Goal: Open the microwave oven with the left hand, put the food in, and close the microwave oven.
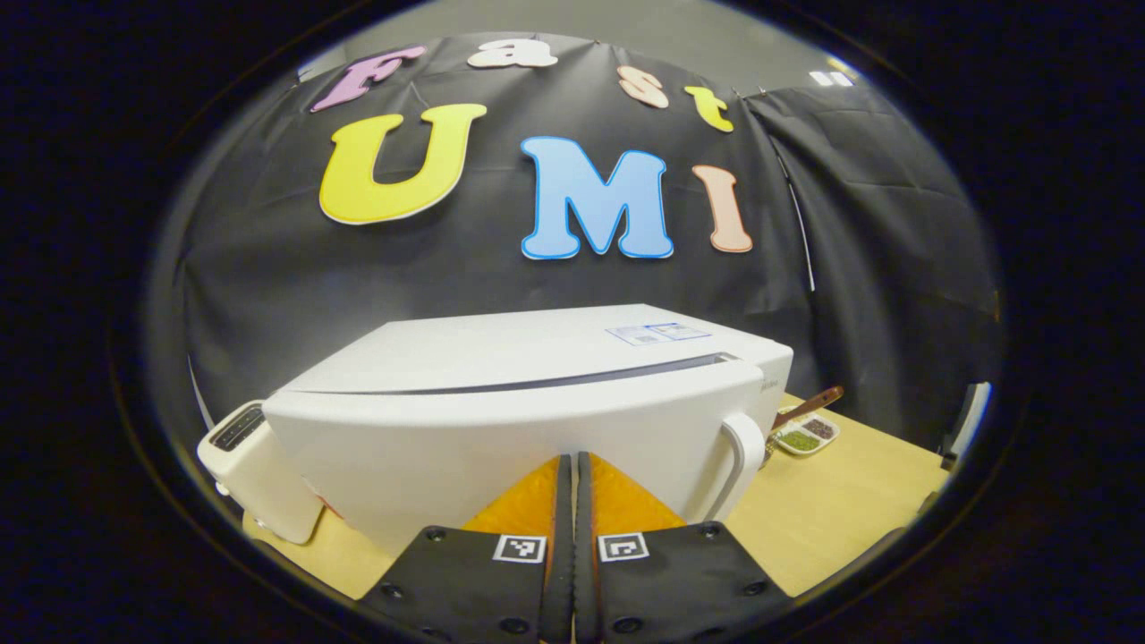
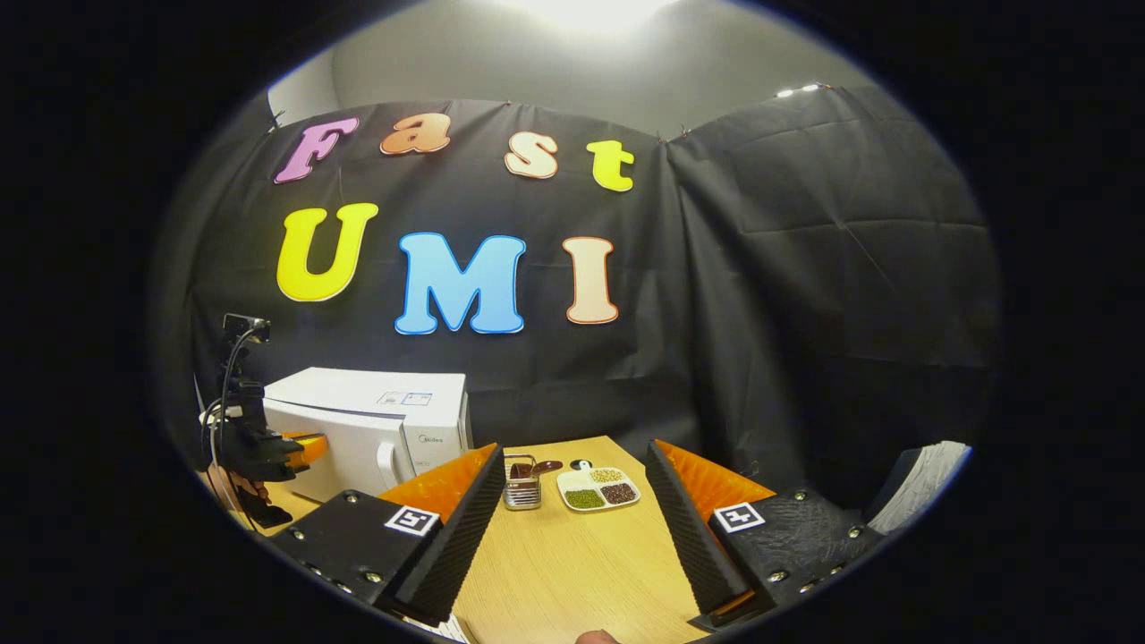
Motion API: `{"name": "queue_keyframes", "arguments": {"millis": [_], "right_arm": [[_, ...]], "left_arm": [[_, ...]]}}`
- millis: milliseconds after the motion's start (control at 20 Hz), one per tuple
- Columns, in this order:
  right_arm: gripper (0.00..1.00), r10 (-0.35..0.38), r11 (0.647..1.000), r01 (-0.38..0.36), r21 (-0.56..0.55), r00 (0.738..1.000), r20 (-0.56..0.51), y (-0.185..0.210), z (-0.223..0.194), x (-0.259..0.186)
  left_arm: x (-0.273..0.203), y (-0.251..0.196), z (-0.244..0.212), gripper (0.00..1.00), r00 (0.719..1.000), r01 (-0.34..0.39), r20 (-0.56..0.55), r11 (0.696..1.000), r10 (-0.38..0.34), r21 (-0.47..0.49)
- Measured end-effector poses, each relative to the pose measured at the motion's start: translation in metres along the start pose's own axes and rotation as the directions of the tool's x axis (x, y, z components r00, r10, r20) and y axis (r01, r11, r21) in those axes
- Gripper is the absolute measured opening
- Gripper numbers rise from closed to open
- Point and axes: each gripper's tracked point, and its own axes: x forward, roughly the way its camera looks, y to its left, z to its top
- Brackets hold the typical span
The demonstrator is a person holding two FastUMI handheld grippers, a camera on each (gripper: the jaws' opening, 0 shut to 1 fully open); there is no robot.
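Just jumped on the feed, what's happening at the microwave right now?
A person holds a gripper in each hand. The left gripper, fingers together and holding nothing, is up against the closed door of the white box-shaped microwave oven, left of its white handle. The right gripper waits open over the wooden table, facing a white divided dish of beans.

Dim booth lit from overhead; a bright ceiling glow (image 2: 586,11) blooms in the right gripper view; fisheye bending curves the microwave (image 1: 528,407) (edges darken); focus stays sharp.
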Motion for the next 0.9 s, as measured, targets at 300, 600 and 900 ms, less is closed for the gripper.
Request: {"name": "queue_keyframes", "arguments": {"millis": [300,600,900], "right_arm": [[0.96,0.027,1.0,-0.027,0.01,1.0,-0.004,0.012,-0.003,0.011],[0.96,0.078,0.997,-0.078,-0.006,0.997,-0.017,0.027,-0.007,0.019],[0.95,0.126,0.992,-0.125,-0.026,0.992,0.017,0.034,0.006,0.02]], "left_arm": [[0.004,-0.002,-0.002,0.07,1.0,-0.019,0.006,0.999,0.02,-0.029],[0.012,-0.001,-0.006,0.07,0.997,-0.074,-0.015,0.997,0.074,0.023],[0.003,-0.005,0.004,0.07,0.994,-0.111,0.003,0.991,0.111,0.073]]}}
